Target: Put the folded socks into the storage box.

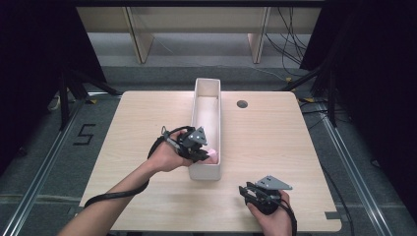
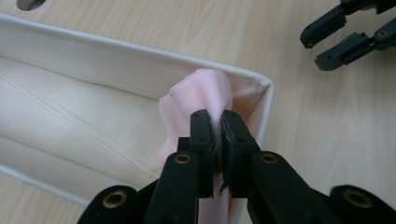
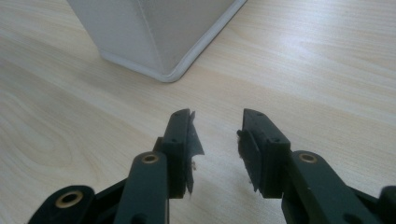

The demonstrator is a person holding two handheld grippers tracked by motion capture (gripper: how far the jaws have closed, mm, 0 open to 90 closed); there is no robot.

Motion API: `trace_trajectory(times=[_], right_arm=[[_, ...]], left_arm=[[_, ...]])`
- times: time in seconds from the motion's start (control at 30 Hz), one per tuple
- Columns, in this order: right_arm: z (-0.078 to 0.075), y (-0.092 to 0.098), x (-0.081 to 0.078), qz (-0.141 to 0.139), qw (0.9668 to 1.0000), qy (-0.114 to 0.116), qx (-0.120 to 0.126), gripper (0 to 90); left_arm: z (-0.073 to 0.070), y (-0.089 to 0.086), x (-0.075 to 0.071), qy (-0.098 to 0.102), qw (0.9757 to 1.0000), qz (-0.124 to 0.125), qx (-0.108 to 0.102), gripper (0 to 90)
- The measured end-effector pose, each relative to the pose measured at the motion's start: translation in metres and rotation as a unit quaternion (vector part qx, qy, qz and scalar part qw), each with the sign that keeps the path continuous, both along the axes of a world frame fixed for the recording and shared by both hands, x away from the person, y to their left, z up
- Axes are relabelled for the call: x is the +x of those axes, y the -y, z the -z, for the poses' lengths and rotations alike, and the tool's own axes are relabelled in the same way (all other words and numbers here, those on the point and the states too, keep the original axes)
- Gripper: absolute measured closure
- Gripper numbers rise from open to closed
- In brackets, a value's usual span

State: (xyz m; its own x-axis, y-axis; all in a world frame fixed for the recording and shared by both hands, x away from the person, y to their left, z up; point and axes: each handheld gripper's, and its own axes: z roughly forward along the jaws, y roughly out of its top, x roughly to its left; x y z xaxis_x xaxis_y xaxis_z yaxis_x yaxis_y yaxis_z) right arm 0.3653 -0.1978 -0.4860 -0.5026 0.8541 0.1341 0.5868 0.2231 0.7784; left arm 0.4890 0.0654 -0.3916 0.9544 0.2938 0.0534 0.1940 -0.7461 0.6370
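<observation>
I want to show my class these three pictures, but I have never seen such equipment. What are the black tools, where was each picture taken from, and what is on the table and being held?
A person sits at a pale wooden table and holds a black hand-held two-finger gripper in each hand; there is no robot arm. One picture looks down from above the table. The other two come from small cameras riding on each gripper, looking along its fingers. On the table stands a long, narrow white fabric box. The left gripper is shut on a soft pink cloth at the box's near end, with the cloth partly inside the box. The right gripper is open, holds nothing, and sits over bare table beside the box's corner.
</observation>
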Motion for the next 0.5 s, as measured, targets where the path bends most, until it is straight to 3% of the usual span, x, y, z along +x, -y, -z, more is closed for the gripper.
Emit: trace_trajectory(times=[0.13, 0.2, 0.27, 0.5], right_arm=[[0.0022, -0.0013, 0.0004, 0.0, 0.9999, 0.001, 0.016, 63.5], [0.0006, 0.0005, 0.0004, -0.004, 1.0, 0.003, -0.001, 63.4], [-0.0011, -0.0022, -0.0032, 0.015, 0.9995, -0.024, 0.016, 63.3], [0.0003, 0.0003, -0.0001, 0.003, 1.0, -0.005, 0.004, 63.1]], left_arm=[[0.001, -0.0017, -0.0001, -0.014, 0.9999, 0.01, 0.0, 83.8], [0.0009, -0.0029, -0.0001, -0.015, 0.9998, 0.012, 0.001, 83.7], [0.0003, -0.0044, 0.0004, -0.01, 0.9999, 0.008, 0.003, 83.7], [0.0006, -0.004, -0.0003, -0.012, 0.9999, 0.005, 0.002, 83.6]])
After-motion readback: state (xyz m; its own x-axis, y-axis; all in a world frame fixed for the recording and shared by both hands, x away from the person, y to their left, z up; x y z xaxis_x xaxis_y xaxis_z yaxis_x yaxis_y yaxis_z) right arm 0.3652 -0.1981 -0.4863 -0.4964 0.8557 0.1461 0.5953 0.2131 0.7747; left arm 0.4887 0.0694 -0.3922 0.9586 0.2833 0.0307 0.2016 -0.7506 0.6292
